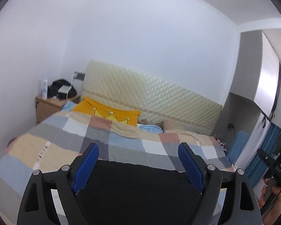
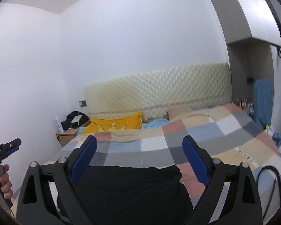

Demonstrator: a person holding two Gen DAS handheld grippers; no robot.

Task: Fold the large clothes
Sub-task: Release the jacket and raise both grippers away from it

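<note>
Basically both grippers are up off the bed and free: left gripper (image 1: 138, 161) has its blue pads wide apart w/ nothing between them, right gripper (image 2: 139, 153) same, jaws spread, nothing pinched. Task item = black garment (image 1: 138, 189), lying on the patchwork bedspread (image 1: 69, 129) at the near edge, directly below/ahead of both tools; in right wrist view it shows a straight far edge and a rounded corner on its right side (image 2: 129, 189). My read: this is a between-folds pause, cloth let go and lying flat-ish, grippers pulled clear, probably one fold laid and the next not begun. Next move likely calls for dropping both tools back down, picking two matching edge/corner pts on the black cloth, closing on one layer stack only (not the bedspread under it), then carrying it over evenly. Risk: pinching the cover along w/ the garment. Hard to tell: garment type, how many layers, whether sleeves/legs are tucked — the near part is cut off by the gripper bodies and frame bottom in both views. Black on black, no creases readable. Each view catches the other tool at its margin, held in a hand (image 2: 4, 180), blurred. Yellow cushion (image 1: 106, 112) and headboard (image 1: 149, 101) are well apart from the work.
</note>
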